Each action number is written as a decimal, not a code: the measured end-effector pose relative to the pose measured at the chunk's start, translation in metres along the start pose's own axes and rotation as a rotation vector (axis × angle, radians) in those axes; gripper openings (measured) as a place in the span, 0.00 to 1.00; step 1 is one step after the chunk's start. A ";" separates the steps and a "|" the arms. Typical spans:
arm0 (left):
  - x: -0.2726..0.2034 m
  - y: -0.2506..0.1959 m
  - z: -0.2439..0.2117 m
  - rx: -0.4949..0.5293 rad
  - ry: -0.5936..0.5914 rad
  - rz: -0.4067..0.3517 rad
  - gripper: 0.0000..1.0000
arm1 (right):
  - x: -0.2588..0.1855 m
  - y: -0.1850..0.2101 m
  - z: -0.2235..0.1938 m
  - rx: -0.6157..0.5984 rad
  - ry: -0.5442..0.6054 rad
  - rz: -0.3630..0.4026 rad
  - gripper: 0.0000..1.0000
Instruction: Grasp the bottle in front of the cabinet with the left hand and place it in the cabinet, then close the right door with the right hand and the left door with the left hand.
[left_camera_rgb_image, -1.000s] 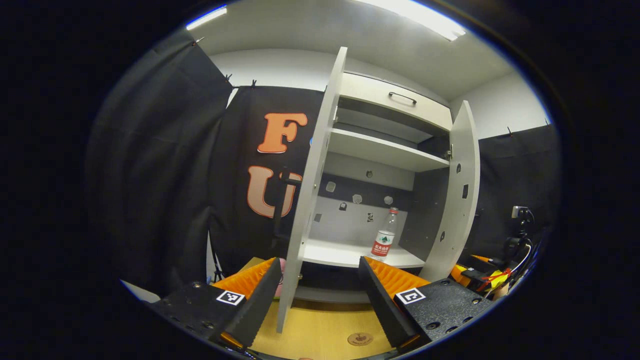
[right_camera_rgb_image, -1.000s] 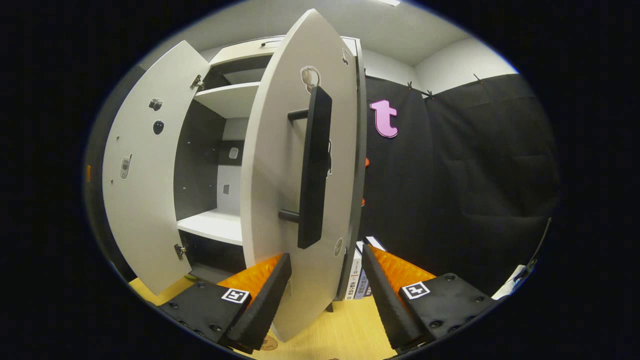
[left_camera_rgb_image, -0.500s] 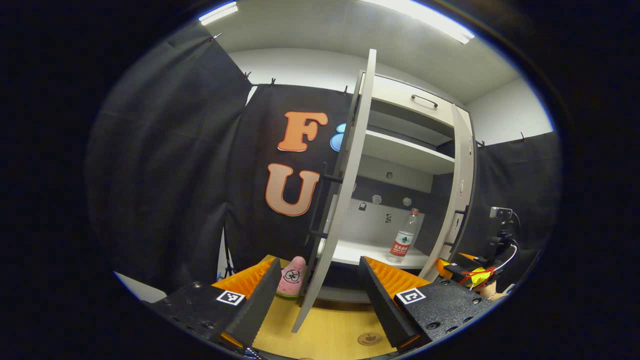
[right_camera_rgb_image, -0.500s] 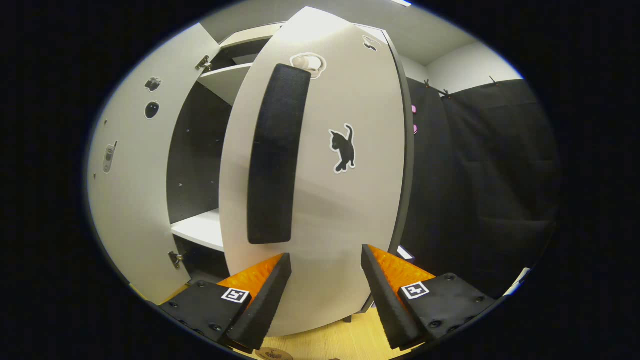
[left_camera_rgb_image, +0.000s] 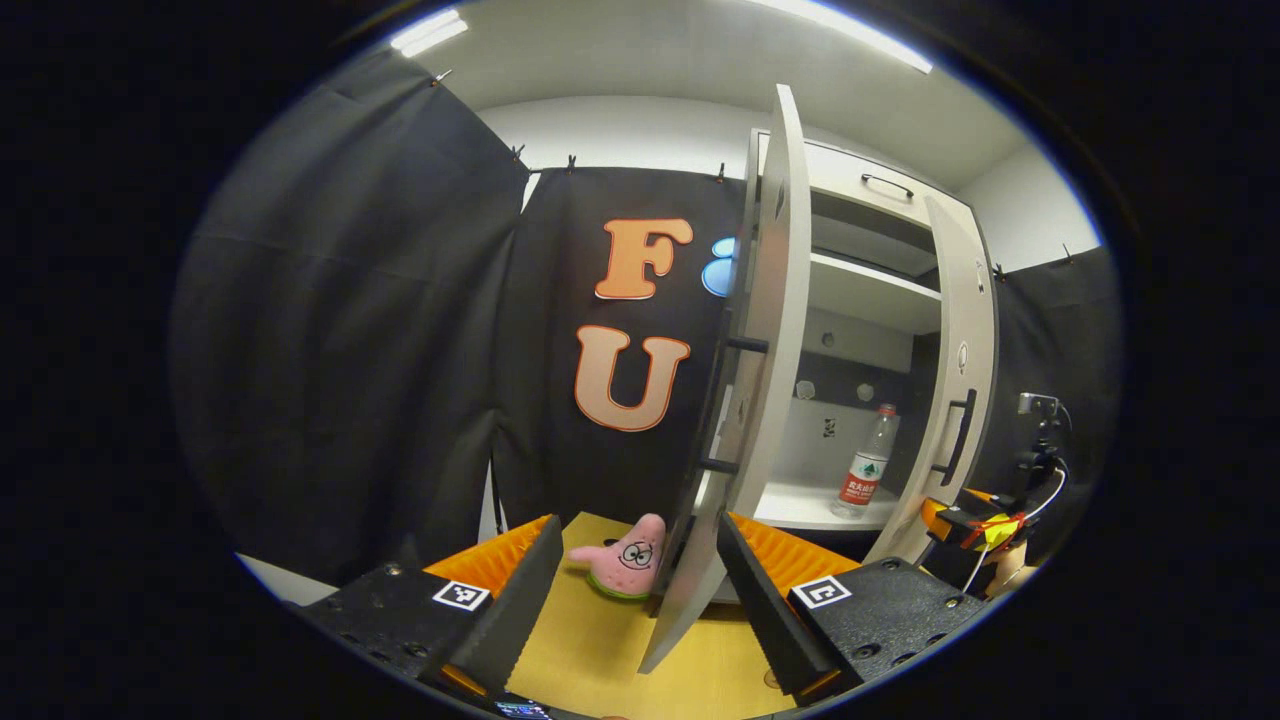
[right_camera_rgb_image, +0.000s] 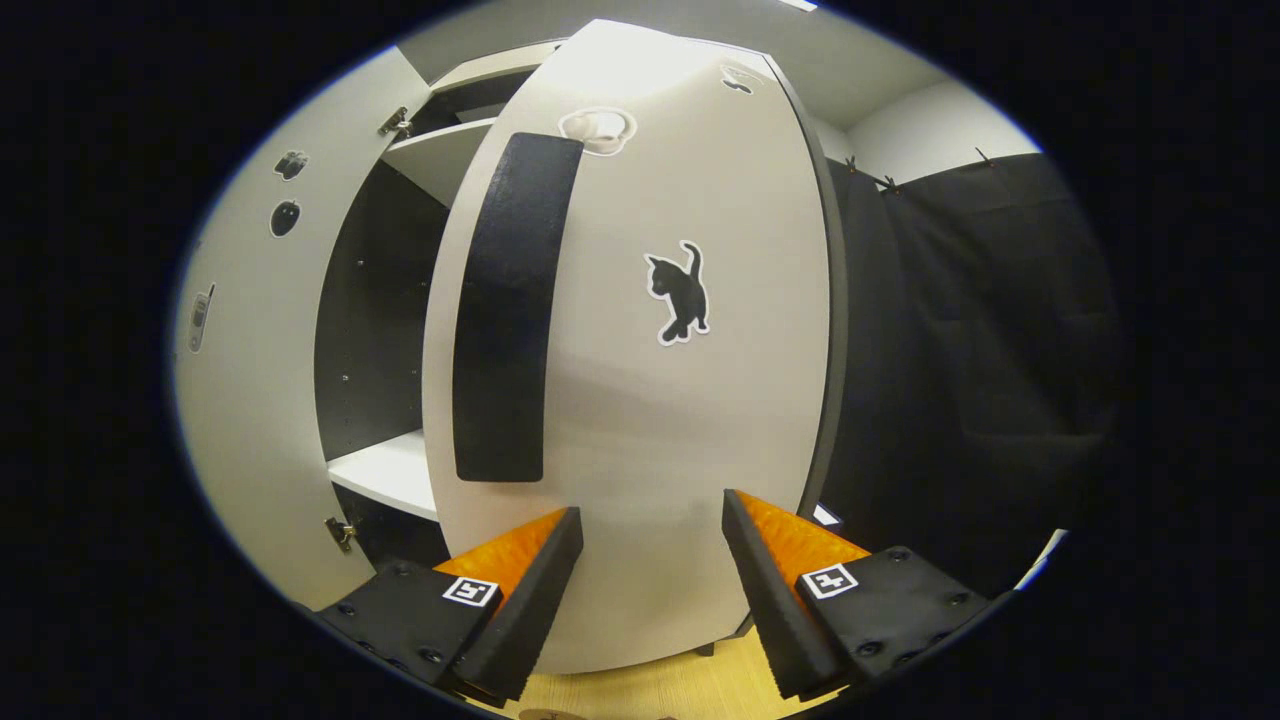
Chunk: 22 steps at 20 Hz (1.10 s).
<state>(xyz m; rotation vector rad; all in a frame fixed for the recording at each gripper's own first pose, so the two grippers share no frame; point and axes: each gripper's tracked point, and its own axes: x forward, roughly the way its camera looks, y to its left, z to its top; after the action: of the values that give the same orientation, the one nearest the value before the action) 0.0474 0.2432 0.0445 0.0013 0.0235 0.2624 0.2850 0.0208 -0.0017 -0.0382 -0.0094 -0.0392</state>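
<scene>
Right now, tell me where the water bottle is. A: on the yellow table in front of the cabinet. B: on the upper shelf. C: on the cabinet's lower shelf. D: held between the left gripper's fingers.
C: in the left gripper view the water bottle stands upright on the cabinet's lower shelf, between the two part-open doors.

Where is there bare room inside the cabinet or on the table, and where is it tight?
Free: the lower shelf left of the bottle, the upper shelf, and the yellow tabletop between the left gripper and the pink starfish toy. Tight: the gap between the left door and right door, where the bottle stands.
</scene>
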 end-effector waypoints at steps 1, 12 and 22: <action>0.004 0.003 -0.002 0.001 0.003 0.007 0.94 | 0.001 0.000 0.000 -0.001 -0.003 -0.001 0.94; 0.036 0.027 -0.028 -0.020 0.054 0.056 0.94 | 0.007 0.004 0.002 -0.024 -0.016 -0.022 0.94; 0.052 0.018 -0.046 -0.032 0.102 0.027 0.95 | 0.010 0.003 0.002 0.031 0.007 -0.017 0.94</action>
<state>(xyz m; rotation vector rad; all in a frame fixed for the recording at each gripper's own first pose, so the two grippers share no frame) 0.0919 0.2742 -0.0021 -0.0437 0.1208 0.2897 0.2955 0.0235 -0.0002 -0.0071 -0.0036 -0.0563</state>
